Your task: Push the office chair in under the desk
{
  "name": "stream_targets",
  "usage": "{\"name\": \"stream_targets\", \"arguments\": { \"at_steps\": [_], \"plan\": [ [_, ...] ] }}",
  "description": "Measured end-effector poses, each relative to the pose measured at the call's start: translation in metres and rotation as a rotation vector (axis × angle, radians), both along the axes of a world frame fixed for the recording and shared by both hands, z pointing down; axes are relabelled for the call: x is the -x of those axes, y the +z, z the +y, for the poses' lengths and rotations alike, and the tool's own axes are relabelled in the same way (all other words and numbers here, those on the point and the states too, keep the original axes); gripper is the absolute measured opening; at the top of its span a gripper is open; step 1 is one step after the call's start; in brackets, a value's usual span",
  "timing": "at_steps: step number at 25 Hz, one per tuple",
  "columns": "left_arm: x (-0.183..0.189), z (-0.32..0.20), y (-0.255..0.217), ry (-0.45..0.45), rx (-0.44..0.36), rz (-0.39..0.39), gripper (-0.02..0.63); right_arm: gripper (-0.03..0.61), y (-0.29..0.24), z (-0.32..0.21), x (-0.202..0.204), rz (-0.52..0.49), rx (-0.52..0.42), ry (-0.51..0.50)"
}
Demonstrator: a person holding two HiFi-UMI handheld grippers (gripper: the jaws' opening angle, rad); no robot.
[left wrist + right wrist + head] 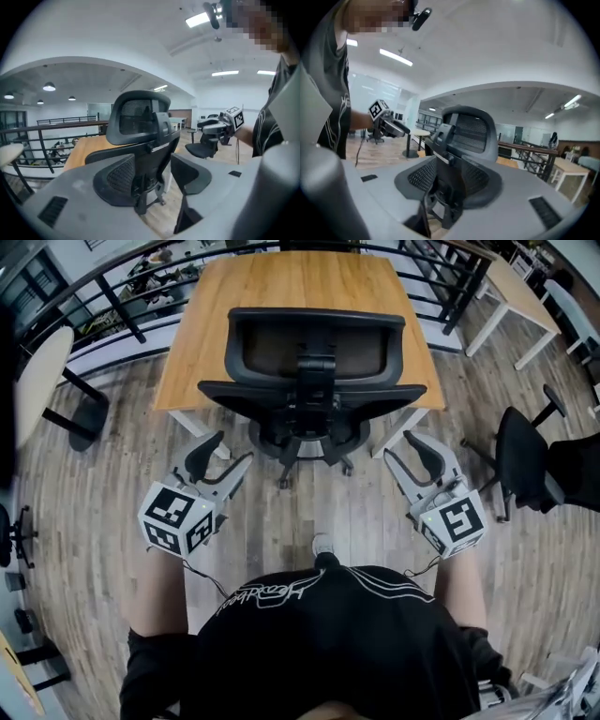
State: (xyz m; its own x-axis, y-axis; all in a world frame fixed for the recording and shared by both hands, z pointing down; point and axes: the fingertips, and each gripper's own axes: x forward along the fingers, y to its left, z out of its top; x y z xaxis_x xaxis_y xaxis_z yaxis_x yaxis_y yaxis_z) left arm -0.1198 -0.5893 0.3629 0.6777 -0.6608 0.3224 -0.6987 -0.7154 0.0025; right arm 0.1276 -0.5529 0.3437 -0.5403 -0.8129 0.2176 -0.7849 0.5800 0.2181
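I stand on a floor (pixel 309 512) of grey-brown wood planks. A black metal railing (pixel 112 292) curves from my 10 o'clock round past 12 to 1. Just inside it, at 10 o'clock, a pale round table (pixel 42 367) sits on a black foot. At 2 o'clock stands a light wooden table on white legs (pixel 516 292), and at 3 o'clock a second black chair (pixel 520 456). Overhead the ceiling (pixel 140 37) is white and vaulted, lit by long strip lights (pixel 225 73). Beyond the railing, under a lower ceiling, I count 4 round lamps (pixel 49 86). In the right gripper view, what looks like a bright glazed wall (pixel 370 93) runs along at 9 o'clock.
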Motion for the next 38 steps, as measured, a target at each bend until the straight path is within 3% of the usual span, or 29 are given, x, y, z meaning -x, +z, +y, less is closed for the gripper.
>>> {"name": "stream_targets", "arguments": {
  "at_steps": [2, 4, 8, 11, 14, 20, 32, 38],
  "plan": [
    [-0.010, 0.026, -0.011, 0.026, 0.019, 0.083, 0.154, 0.157, -0.006, 0.022, 0.021, -0.096, 0.034, -0.054],
    [-0.021, 0.051, -0.022, 0.070, 0.038, 0.150, 0.082, 0.112, -0.013, 0.043, 0.039, -0.177, 0.063, -0.101],
    [-0.036, 0.090, -0.041, 0.147, 0.064, 0.255, 0.008, 0.060, -0.023, 0.081, 0.075, -0.285, 0.130, -0.202],
    [-0.047, 0.112, -0.047, 0.192, 0.079, 0.307, 0.006, 0.049, -0.024, 0.104, 0.094, -0.349, 0.192, -0.253],
    [-0.058, 0.128, -0.040, 0.199, 0.101, 0.312, 0.005, 0.044, -0.021, 0.123, 0.106, -0.372, 0.224, -0.286],
    [-0.075, 0.151, -0.038, 0.255, 0.101, 0.314, 0.006, 0.040, -0.025, 0.136, 0.102, -0.414, 0.232, -0.249],
    [-0.074, 0.145, -0.041, 0.242, 0.100, 0.338, 0.005, 0.040, -0.032, 0.131, 0.099, -0.406, 0.198, -0.229],
    [-0.075, 0.128, -0.039, 0.232, 0.123, 0.376, 0.005, 0.040, -0.026, 0.118, 0.098, -0.340, 0.184, -0.228]
  ]
}}
